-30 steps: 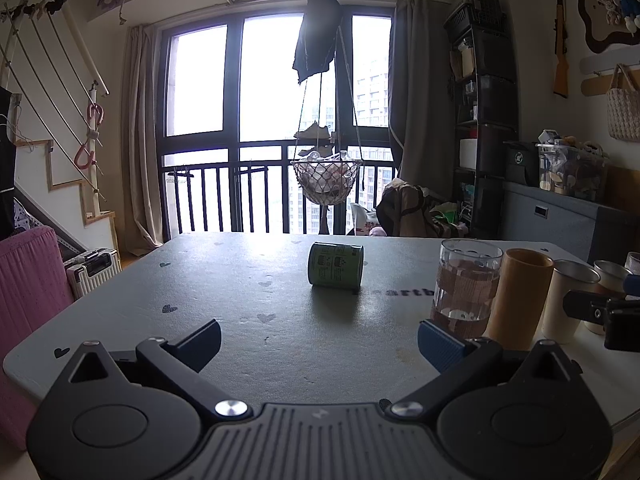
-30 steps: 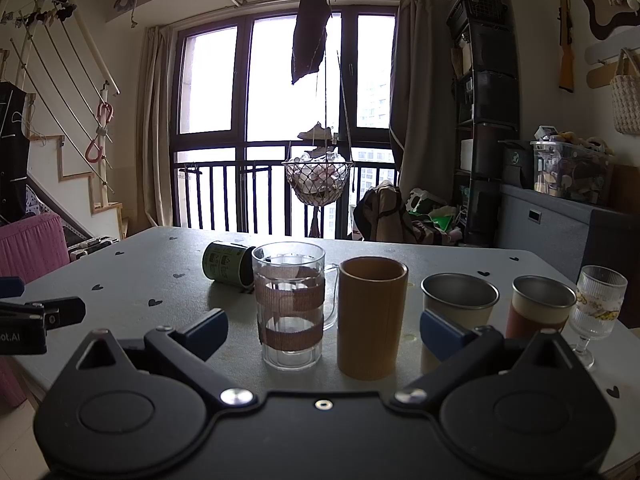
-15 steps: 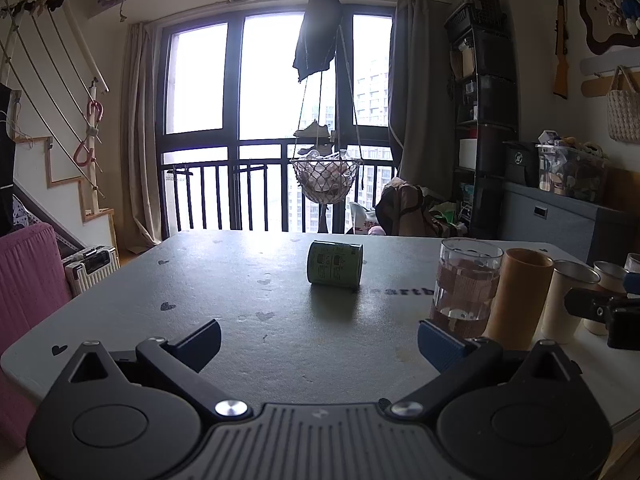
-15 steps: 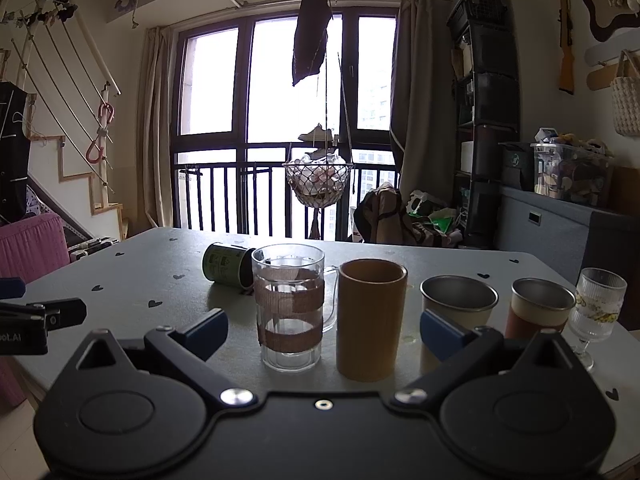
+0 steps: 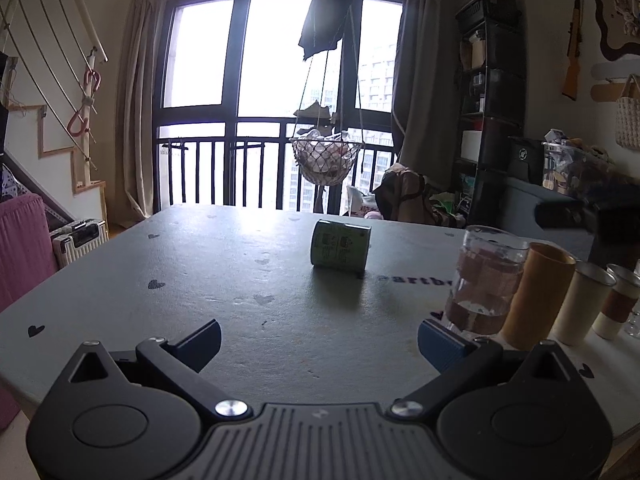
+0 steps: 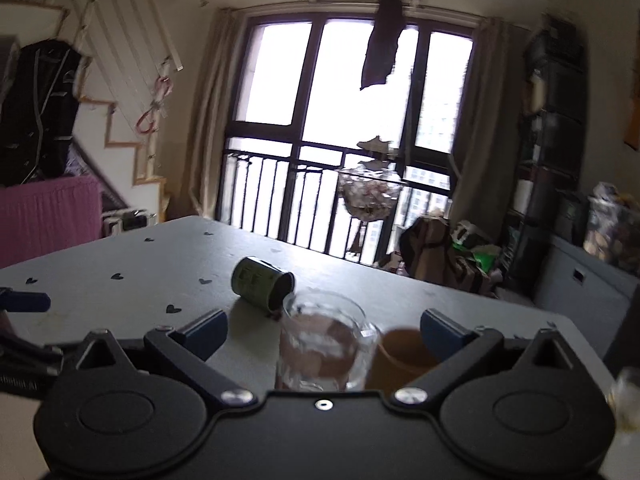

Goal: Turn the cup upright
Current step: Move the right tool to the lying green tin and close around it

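Green cup [image 5: 340,250] lies on its side near frame centre in the left wrist view, on the grey bench [image 5: 240,280], well apart from both tools. In the right wrist view the same cup [image 6: 262,288] sits just left of centre, dark mouth turned toward the glass mug [image 6: 326,346].

Left gripper [image 5: 319,340]: jaws wide, nothing between them, low over the near bench edge. Right gripper [image 6: 324,330]: jaws wide too, empty, raised and tilted above the row of cups; this view is blurred, so its exact height is a guess.

Step in hand, as I judge it: reach for the fallen cup. Best to close across the round body, lift it off the bench, turn the mouth upward, set it down flat. It may roll if nudged, so come in square.

In the way: glass mug [image 5: 484,280] stands close beside the cup's mouth. Tan cup [image 5: 534,290], metal cup [image 5: 586,302] and banded cup [image 5: 616,304] line up at frame right. Approach from the open left side seems safer.
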`<state>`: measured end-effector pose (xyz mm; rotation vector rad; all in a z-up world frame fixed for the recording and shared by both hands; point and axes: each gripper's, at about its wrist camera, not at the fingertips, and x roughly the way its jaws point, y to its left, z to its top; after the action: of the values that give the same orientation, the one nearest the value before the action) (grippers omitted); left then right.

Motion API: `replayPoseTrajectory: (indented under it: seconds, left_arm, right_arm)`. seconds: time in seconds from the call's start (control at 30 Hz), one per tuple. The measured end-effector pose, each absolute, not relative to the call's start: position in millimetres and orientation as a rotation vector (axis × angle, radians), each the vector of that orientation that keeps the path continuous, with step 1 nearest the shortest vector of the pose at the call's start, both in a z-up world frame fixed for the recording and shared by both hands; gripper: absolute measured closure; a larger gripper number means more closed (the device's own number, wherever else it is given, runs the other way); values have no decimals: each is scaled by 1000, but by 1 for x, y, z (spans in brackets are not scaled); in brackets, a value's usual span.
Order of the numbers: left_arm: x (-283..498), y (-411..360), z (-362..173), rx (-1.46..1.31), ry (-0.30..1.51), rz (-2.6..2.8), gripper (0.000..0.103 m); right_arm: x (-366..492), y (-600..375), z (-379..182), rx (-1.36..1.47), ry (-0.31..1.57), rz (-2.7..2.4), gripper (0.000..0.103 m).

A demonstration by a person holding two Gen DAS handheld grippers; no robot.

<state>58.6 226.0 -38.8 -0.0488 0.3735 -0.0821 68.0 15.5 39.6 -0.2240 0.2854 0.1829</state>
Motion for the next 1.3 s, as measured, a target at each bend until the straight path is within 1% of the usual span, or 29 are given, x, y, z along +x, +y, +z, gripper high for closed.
replayPoseTrajectory:
  seconds: [0.3,0.53,0.73,0.9,1.1,1.3]
  left_arm:
    - [91,262,-34,-81,395,-32,0]
    - [114,287,-39,-125,417,-21,0]
    - [129,303,-44,-147,436,-22,0]
    - [136,314,-50,-165,451,-16,0]
    - [143,327,-57,-182,478,-3,0]
    - [150,334,-60,-187,489,7,0]
  right_arm:
    - [176,78,80,-504,431,281,0]
    - [240,142,84,-689,591,389,0]
    - [289,197,53,-840,722,408,0]
    - [332,224,22,-882,833,393,0]
    - [377,231,-13,-916,914,306,0]
    - [399,227,-30,-950,941,277,1]
